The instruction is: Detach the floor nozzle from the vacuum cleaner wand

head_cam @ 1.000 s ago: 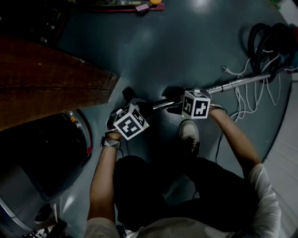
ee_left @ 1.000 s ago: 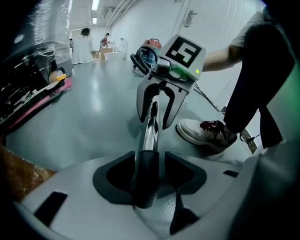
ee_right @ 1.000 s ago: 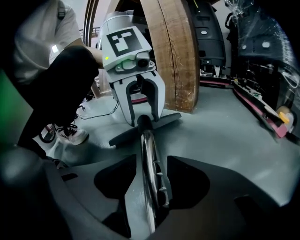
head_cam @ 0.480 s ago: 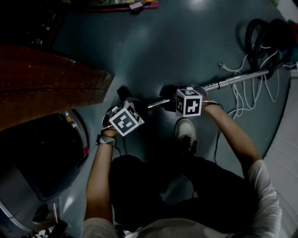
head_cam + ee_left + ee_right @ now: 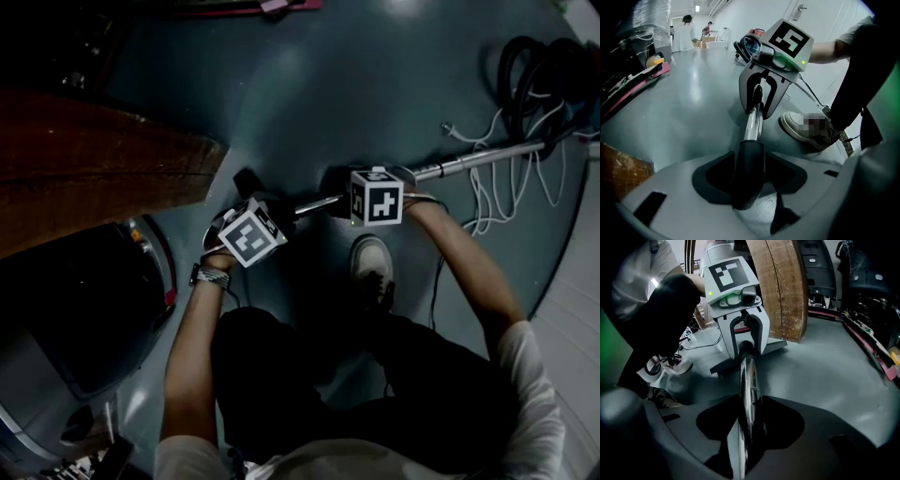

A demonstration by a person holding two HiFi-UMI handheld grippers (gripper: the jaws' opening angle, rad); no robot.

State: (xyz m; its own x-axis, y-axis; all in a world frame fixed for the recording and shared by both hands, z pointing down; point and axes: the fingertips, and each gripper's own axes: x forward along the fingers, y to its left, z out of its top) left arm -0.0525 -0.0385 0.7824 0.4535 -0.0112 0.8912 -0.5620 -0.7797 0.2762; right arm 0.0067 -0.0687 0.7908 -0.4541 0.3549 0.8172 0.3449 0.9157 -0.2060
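Gleaming under the 2 grippers lies grey-green floor (image 5: 356, 84), with a wooden slab (image 5: 94, 159) beside the left gripper (image 5: 750, 187). That gripper clamps the floor nozzle (image 5: 749, 159) by its black neck. The right gripper (image 5: 745, 427), jaws just closing, grips the wand (image 5: 747, 376).

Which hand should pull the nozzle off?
Probably left. The left gripper grips the nozzle's neck; the right gripper, whose jaws have just been closing on the wand, sits farther up and can brace it.

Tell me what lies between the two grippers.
A stretch of the chrome wand, seen in the head view, runs from the left gripper, on the black nozzle neck, to the right gripper, whose jaws have just been closing round it.
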